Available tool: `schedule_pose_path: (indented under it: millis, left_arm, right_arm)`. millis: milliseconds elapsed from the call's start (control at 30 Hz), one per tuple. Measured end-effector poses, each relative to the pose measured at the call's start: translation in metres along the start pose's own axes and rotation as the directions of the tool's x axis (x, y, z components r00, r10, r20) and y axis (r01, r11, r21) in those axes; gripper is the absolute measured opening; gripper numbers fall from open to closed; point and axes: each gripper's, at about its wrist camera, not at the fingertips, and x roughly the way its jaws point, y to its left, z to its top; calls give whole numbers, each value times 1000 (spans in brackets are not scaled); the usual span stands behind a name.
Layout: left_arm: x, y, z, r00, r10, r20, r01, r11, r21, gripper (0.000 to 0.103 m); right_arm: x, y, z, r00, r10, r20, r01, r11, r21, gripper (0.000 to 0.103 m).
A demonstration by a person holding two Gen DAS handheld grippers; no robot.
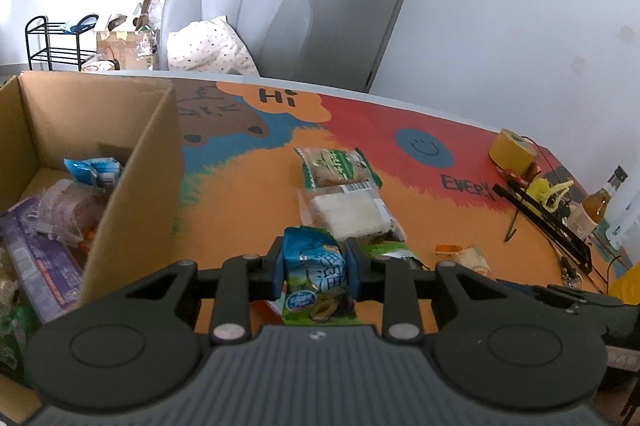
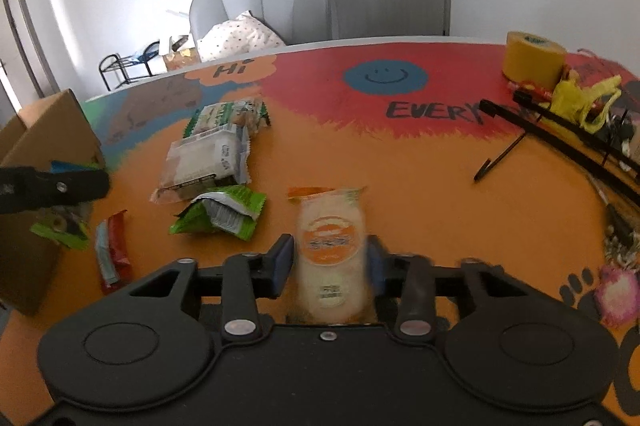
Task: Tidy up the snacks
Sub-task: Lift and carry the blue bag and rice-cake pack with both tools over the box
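Left hand-held gripper [image 1: 316, 266]: clamped on a blue-green snack packet [image 1: 316, 274], just right of the cardboard box [image 1: 132, 161].
Right hand-held gripper [image 2: 329, 264]: pinching an orange-white snack pouch [image 2: 330, 250] over the near surface [image 2: 420, 193].

Blurred, perhaps orange-labelled, snack packet [image 2: 330, 258]

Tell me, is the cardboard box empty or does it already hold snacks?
Not empty. The left wrist view shows the open cardboard box holding several packets, among them a blue packet and a purple packet.

Blue-green snack packet [image 1: 314, 266] clamped upright beside the cardboard box [image 1: 132, 161]; orange-white pouch [image 2: 331, 258] likewise held.
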Motion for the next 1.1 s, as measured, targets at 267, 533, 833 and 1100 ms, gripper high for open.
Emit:
schedule_pose_path:
  millis: [267,533,833,1100]
  left_arm:
    - [-15,6,5,999,8,32,-7,1000,-7,29]
    - [-41,10,13,996,13,93,-13,1000,-1,29]
    - [-72,25,22,987,39,158,-37,999,-16,29]
    - [-92,45,26,977,71,201,-65,997,-36,29]
  right_arm:
    - [-20,10,11,997,45,56,-44,999,-14,34]
    - [-39,25,24,991,74,115,-71,997,-31,34]
    - [-57,49,39,978,107,180,-97,993,-63,34]
    - [-65,75,48,967,137,215,-122,989,-81,34]
